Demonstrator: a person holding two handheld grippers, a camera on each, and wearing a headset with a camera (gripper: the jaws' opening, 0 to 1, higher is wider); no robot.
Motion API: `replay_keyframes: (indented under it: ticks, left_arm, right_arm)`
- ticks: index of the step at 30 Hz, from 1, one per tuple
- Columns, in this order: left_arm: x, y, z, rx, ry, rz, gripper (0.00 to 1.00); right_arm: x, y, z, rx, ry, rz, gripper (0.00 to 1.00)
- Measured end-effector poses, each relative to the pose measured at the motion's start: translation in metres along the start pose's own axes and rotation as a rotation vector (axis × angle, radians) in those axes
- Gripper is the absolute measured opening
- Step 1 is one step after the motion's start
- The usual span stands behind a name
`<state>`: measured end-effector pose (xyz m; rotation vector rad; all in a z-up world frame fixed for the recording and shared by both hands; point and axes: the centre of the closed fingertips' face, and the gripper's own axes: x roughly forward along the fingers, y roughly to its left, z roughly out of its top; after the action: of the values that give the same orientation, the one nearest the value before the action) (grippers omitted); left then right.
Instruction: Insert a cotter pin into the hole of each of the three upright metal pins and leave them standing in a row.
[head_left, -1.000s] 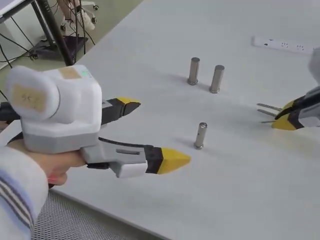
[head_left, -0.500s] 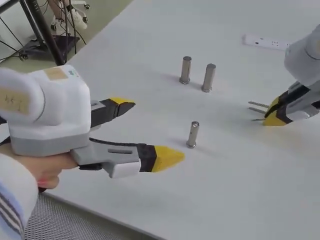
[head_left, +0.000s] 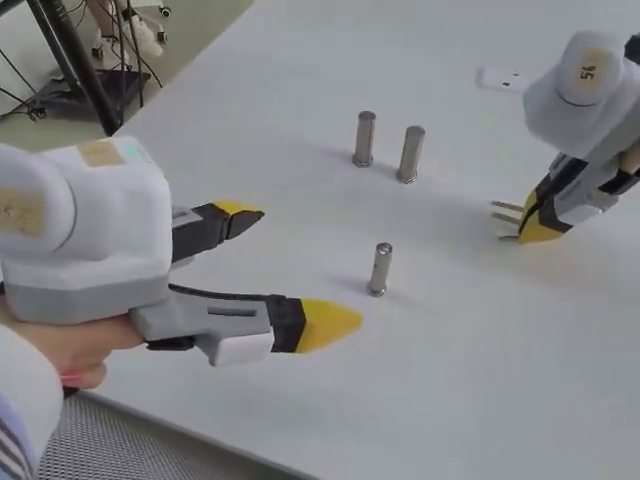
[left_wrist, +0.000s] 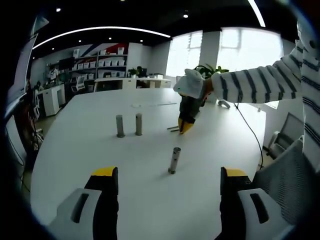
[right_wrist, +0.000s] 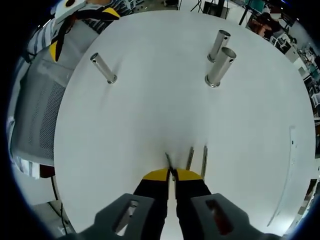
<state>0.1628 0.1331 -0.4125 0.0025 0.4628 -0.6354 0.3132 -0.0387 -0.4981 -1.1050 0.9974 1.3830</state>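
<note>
Three upright metal pins stand on the white table: two side by side at the back (head_left: 364, 138) (head_left: 409, 153) and one alone nearer me (head_left: 379, 268). My left gripper (head_left: 290, 268) is open, low at the left, with the lone pin (left_wrist: 174, 160) ahead between its jaws. My right gripper (head_left: 530, 232) points down at the table on the right, where thin cotter pins (head_left: 505, 208) lie. In the right gripper view, the right gripper (right_wrist: 171, 175) is shut on a cotter pin (right_wrist: 168, 162), with two more cotter pins (right_wrist: 190, 157) (right_wrist: 204, 160) beside it.
A white power strip (head_left: 505, 78) lies at the far right of the table. The table's near edge runs under my left gripper, with grey mesh (head_left: 120, 440) below it. Black stand legs (head_left: 75, 60) are on the floor at the far left.
The right gripper has tipped up steeper over the cotter pins, and its body has come into the head view. The left gripper has stayed open in place. The head camera has shifted.
</note>
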Motion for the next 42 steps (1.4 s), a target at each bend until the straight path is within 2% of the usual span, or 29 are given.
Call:
replay_keyframes:
  ticks: [2,8,12,20,23,27,35,39,42]
  left_arm:
    - [0.000,0.000,0.000,0.001,-0.001,0.000,0.82]
    - [0.002,-0.002,-0.001,-0.011,0.005,-0.013,0.79]
    - [0.003,-0.005,-0.003,-0.013,0.013,-0.023,0.79]
    - [0.006,-0.016,-0.006,-0.002,0.033,-0.047,0.79]
    - [0.007,-0.021,-0.005,-0.002,0.031,-0.054,0.79]
    - [0.008,-0.027,-0.005,0.008,0.041,-0.065,0.79]
    - [0.008,-0.028,-0.002,0.032,0.043,-0.076,0.79]
    - [0.006,-0.026,0.004,0.042,0.035,-0.070,0.79]
    - [0.006,-0.023,0.006,0.053,0.034,-0.064,0.79]
  right_arm:
    - [0.000,-0.001,0.000,0.023,-0.008,-0.010,0.00]
    - [0.000,-0.002,0.000,0.013,-0.035,-0.036,0.00]
    - [0.000,-0.002,0.000,0.034,-0.044,-0.030,0.00]
    - [0.000,-0.002,-0.001,0.034,-0.050,-0.013,0.00]
    - [-0.001,0.002,0.000,0.009,-0.061,-0.039,0.00]
    - [-0.001,0.003,0.001,0.006,-0.058,-0.050,0.00]
    - [-0.001,0.005,0.001,-0.008,-0.050,-0.070,0.00]
    - [-0.003,0.004,0.003,0.023,-0.068,-0.106,0.00]
    - [-0.004,0.006,0.007,0.027,-0.087,-0.114,0.00]
